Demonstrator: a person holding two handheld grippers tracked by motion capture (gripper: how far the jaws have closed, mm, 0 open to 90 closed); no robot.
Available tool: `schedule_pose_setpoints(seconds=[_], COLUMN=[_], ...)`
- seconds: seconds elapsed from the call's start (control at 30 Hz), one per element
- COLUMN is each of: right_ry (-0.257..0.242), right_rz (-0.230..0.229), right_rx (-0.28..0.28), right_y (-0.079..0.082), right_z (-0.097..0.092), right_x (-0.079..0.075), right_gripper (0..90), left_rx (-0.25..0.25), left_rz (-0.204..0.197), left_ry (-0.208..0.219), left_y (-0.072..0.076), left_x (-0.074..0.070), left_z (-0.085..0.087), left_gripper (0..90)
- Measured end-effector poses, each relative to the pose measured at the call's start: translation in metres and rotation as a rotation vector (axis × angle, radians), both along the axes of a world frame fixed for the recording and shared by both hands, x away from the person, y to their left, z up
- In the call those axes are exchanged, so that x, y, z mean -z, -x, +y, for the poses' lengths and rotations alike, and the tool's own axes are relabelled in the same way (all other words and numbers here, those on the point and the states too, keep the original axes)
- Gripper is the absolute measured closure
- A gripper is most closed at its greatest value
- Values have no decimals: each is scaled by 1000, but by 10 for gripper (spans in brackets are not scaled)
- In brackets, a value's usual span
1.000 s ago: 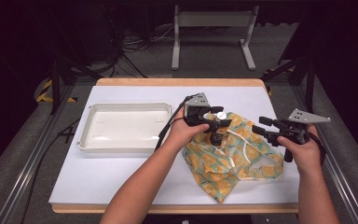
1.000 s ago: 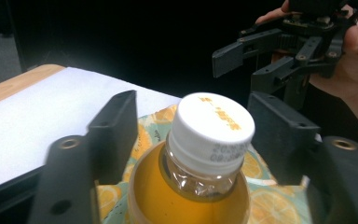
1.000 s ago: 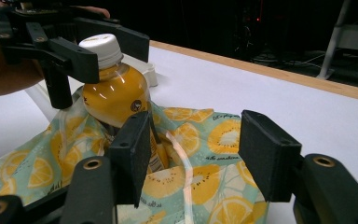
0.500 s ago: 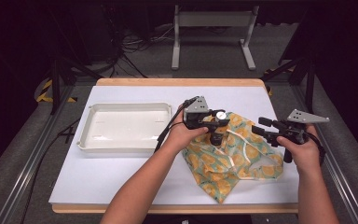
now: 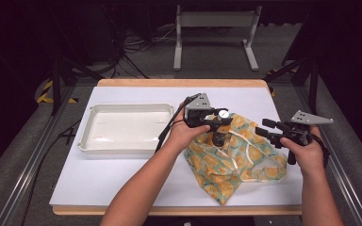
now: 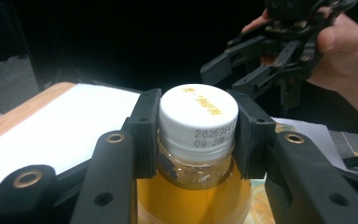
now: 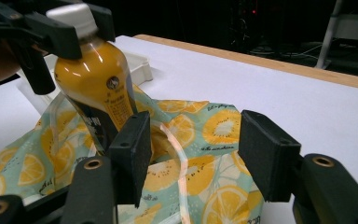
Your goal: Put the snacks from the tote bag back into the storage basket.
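A bottle of orange drink point(image 7: 98, 79) with a white cap point(image 6: 198, 116) stands upright with its base in a lemon-print bag point(image 5: 235, 160) on the table's right half. My left gripper point(image 6: 198, 135) has just closed its jaws on the cap and is shut on it, one pad on each side. In the high view this gripper point(image 5: 223, 117) is over the bag's far left part. My right gripper point(image 7: 193, 149) is open just above the bag point(image 7: 214, 126), level with the bottle's lower half, nothing between its pads. In the high view it point(image 5: 262, 128) is right of the bottle.
A white tray point(image 5: 122, 150) lies empty on the left half of the white table cover point(image 5: 122, 183). The wooden table edge point(image 5: 179, 83) runs along the far side. Beyond it, a metal stand point(image 5: 214, 28) and cables are on the floor.
The left hand with the bottle has edged slightly toward the far side. The right hand has kept its place.
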State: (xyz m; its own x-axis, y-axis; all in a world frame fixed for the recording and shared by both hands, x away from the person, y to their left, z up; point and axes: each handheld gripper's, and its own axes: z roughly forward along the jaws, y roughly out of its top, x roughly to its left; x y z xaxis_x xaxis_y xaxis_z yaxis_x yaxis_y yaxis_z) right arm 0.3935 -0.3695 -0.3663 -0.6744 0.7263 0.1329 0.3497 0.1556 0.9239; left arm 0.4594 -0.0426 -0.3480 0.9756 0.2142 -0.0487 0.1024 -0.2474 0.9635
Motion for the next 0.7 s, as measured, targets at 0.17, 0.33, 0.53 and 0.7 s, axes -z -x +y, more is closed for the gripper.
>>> schedule_pose_setpoints(seconds=[0.17,0.33,0.53,0.7], right_ry=[-3,-16,-18,-24], right_rz=[-2,0,10,15], right_rx=[-3,-3,-7,-13], right_y=[1,1,-1,-1], right_z=[0,0,0,2], right_x=[-1,-1,1,1], right_gripper=[448,440,441,443], left_rx=[33,48,64,71], left_rz=[-13,-11,-24,-25], left_ry=[1,6,-8,-8], left_y=[0,2,7,9], left_x=[-10,-22,-42,-55], left_z=[3,5,9,11], left_gripper=[584,584,584,584])
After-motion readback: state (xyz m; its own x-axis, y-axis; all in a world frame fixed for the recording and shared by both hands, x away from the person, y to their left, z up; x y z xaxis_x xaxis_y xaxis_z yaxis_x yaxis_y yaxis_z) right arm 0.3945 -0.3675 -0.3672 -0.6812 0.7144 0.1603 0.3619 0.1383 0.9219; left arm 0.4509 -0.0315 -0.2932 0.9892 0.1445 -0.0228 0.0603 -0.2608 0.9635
